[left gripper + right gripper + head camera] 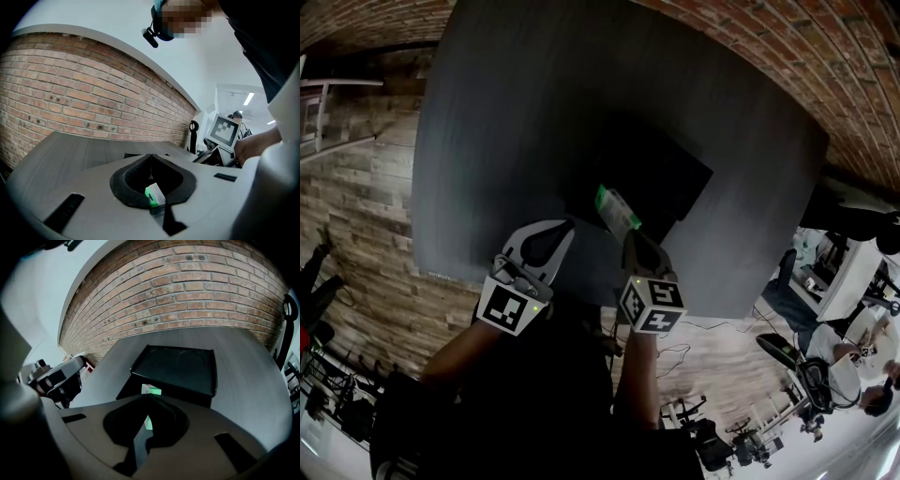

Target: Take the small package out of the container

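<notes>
One small green package (618,208), one black container (675,178), one dark table (534,94), and two grippers: left gripper (565,228), right gripper (630,234).

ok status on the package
Right tongs shut on small package, held up by black container. Left tongs shut, idle. Nothing in the way.

no legible text, numbers or brand names in any view. only signs are the black-and-white square markers: pure block patterns, no characters.
- left marker cube (510,307) on the left gripper (568,225), about 7 o'clock in the head view: one marker face visible.
- right marker cube (652,305) on the right gripper (630,232), about 6 o'clock: two marker faces visible. one face also shows at 3 o'clock in the left gripper view.
- small package (617,208), green and white, just above centre: a small dark mark on the green part, too small to read.
</notes>
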The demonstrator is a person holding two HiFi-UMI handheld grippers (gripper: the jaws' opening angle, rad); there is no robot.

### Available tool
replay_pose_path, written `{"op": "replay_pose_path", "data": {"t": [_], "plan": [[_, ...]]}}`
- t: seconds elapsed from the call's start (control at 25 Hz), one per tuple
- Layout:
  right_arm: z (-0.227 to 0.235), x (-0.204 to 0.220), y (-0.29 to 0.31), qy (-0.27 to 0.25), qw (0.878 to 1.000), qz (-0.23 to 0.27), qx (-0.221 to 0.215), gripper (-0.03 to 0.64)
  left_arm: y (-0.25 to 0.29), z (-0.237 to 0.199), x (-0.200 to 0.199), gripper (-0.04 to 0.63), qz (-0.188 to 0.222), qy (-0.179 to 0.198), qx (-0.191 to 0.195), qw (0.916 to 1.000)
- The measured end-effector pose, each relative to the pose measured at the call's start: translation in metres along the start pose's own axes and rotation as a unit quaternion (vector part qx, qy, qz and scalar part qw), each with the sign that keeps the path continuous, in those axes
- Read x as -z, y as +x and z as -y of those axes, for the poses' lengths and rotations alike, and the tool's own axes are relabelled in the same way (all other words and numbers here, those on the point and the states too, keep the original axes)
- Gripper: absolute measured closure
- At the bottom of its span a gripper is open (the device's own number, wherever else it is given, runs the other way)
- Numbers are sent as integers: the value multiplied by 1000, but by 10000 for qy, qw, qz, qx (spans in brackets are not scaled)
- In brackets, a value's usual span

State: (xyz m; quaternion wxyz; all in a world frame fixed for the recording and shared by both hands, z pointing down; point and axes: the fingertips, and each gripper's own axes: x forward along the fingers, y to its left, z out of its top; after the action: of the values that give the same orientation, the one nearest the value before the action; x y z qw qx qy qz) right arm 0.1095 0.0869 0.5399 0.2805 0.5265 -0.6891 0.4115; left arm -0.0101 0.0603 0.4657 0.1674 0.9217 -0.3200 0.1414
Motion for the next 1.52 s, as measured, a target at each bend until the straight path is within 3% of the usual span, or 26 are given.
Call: {"op": "replay_pose_path", "data": {"t": [0.64, 0.88, 1.32, 1.44, 1.52], "plan": [[-4, 3, -10, -152, 9999, 24, 0, 594, 3, 6, 1, 560, 95, 146, 156, 9997], [-7, 3, -13, -301, 9995, -26, -39, 594, 12, 18, 4, 558, 153, 96, 564, 9982], [-9, 2, -18, -589, 9982, -118, -44, 594, 23, 21, 18, 557, -40, 432, 954, 9945], [-7, 1, -20, -736, 9972, -157, -50, 594, 25, 22, 20, 528, -38, 465, 1075, 9931], [-7, 2, -21, -837, 9963, -203, -66, 594, 28, 26, 23, 458, -76, 508, 1222, 9912]]}}
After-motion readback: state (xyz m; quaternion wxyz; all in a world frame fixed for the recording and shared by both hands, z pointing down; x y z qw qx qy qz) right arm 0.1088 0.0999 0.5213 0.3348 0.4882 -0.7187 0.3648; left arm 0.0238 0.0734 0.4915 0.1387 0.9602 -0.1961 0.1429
